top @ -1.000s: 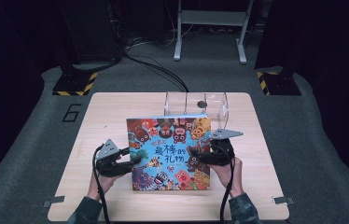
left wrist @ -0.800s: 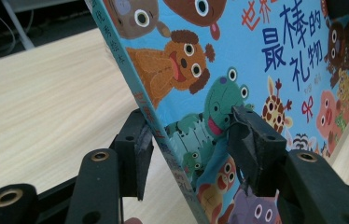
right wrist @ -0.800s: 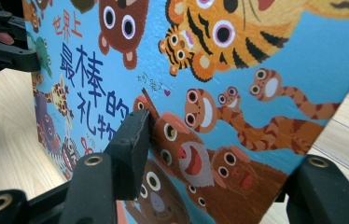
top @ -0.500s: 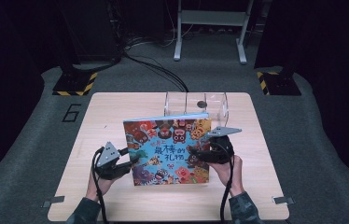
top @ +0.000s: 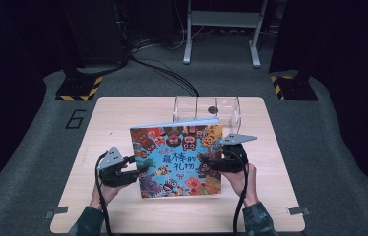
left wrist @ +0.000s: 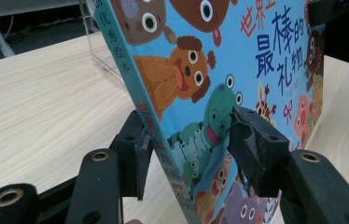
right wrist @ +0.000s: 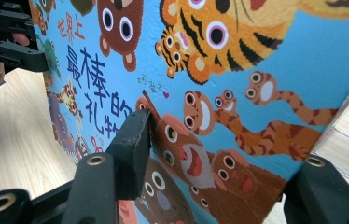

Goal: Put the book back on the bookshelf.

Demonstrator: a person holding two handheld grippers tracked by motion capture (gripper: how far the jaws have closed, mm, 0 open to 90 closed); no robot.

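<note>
1. A picture book (top: 177,160) with a bright blue cover full of cartoon animals is held between two pairs of tongs above the middle of the wooden counter (top: 113,118). It is tilted, its far edge raised toward a clear plastic box (top: 206,109) that stands just behind it at the counter's back edge.

2. The left tongs (top: 140,169) meet the book at its left edge, low down on the spine side. In the left gripper view the blue spine runs up between the two black jaws. One pad (left wrist: 137,151) sits against the back of the book by the spine, and the other pad (left wrist: 252,144) is at the front cover by the green frog. A slight gap seems to remain there, so whether the left tongs clench the book or merely bracket it cannot be told. Their jaws have just been opening a little, with the book between them.

3. The right tongs (top: 211,164) reach onto the book's right side, about halfway up the cover. In the right gripper view one pad (right wrist: 135,140) presses on the cover beside the smiling brown animal, and the other jaw goes behind the book's edge. These tongs are clenched on the book.

4. A hand (top: 104,189) carries the left tongs, and another hand (top: 243,179) carries the right.
</note>
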